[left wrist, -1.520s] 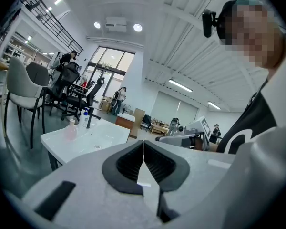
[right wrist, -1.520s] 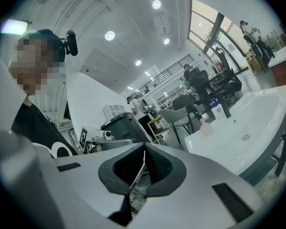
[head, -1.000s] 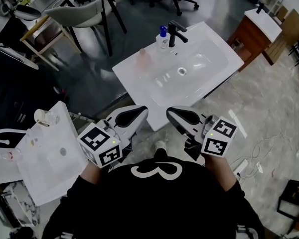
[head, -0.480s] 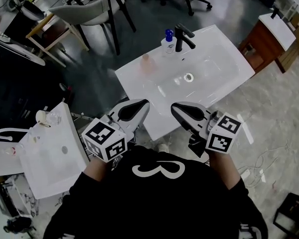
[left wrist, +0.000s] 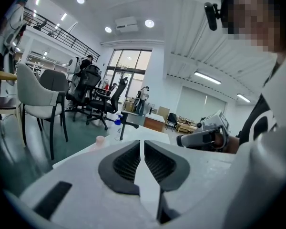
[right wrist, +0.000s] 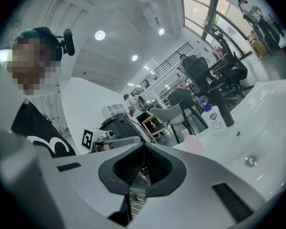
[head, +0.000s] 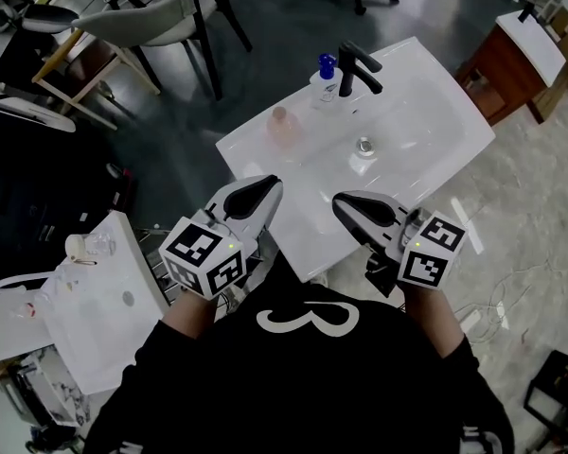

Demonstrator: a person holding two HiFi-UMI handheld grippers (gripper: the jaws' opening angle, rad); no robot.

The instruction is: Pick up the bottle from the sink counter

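A white sink counter [head: 265, 159] stands ahead of me. On its far edge, a clear bottle with a blue pump cap [head: 324, 76] stands beside a black faucet [head: 358, 66]. A small pink bottle [head: 282, 127] stands near the counter's left edge. My left gripper [head: 265, 185] hovers over the counter's near left corner, shut and empty. My right gripper [head: 342, 200] is level with it over the near edge, also shut and empty. The left gripper view shows the pink bottle [left wrist: 100, 140] and blue-capped bottle [left wrist: 117, 128] beyond the jaws. The right gripper view shows the blue-capped bottle [right wrist: 212, 116].
The basin has a metal drain [head: 364, 145]. A second white basin [head: 95, 310] with small cups lies on the floor at the left. Chairs [head: 142, 26] stand behind the counter. A wooden cabinet [head: 497, 64] stands at the right, and cables run over the floor nearby.
Both grippers and the head have come closer to the sink counter, and their tips now reach over its near edge. Both stay shut.
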